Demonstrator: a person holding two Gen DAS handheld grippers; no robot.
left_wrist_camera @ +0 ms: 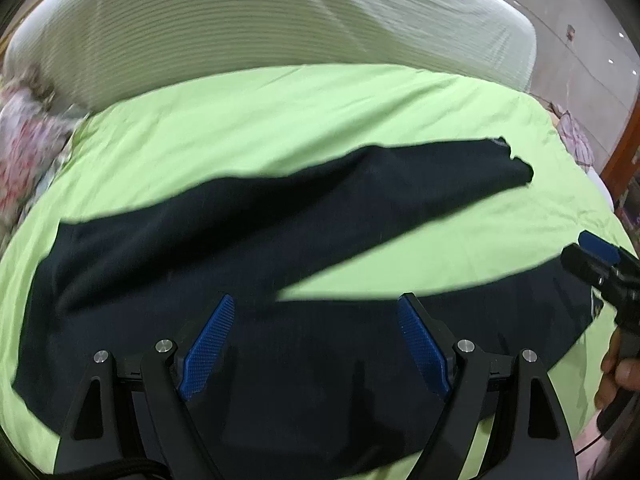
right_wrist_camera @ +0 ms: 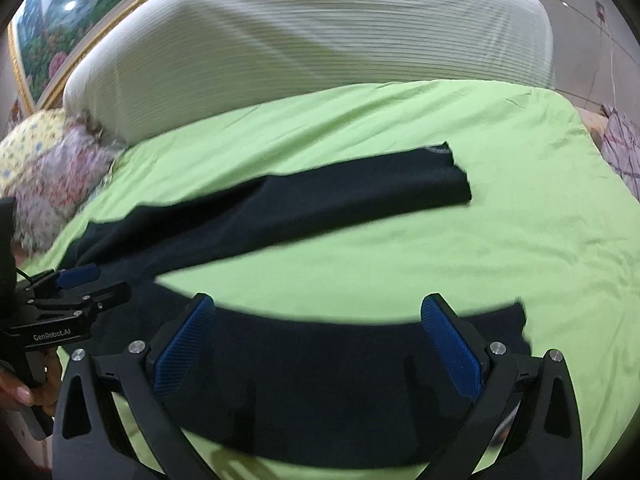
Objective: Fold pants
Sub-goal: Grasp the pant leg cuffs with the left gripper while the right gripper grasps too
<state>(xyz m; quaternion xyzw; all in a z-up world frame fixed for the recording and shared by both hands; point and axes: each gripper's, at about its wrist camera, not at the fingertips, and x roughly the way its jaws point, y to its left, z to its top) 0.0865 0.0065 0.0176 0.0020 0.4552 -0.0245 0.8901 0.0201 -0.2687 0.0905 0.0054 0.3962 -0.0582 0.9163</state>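
Note:
Dark navy pants (left_wrist_camera: 224,236) lie spread on a light green bedsheet (left_wrist_camera: 304,112), legs apart in a V. The far leg's cuff points right (left_wrist_camera: 516,168); the near leg runs under my grippers. My left gripper (left_wrist_camera: 316,308) is open and empty, hovering over the near leg close to the crotch. My right gripper (right_wrist_camera: 320,312) is open and empty over the near leg (right_wrist_camera: 320,368), whose cuff lies at the right (right_wrist_camera: 520,320). The far leg (right_wrist_camera: 320,204) stretches behind it. Each gripper shows in the other's view: the right one (left_wrist_camera: 596,256) and the left one (right_wrist_camera: 80,284).
A white ribbed headboard (right_wrist_camera: 320,40) stands behind the bed. Floral pillows (right_wrist_camera: 56,176) lie at the far left. A patterned cloth (right_wrist_camera: 624,148) hangs at the bed's right edge. A framed picture (right_wrist_camera: 52,28) hangs on the wall. A hand (left_wrist_camera: 620,372) holds the right gripper's handle.

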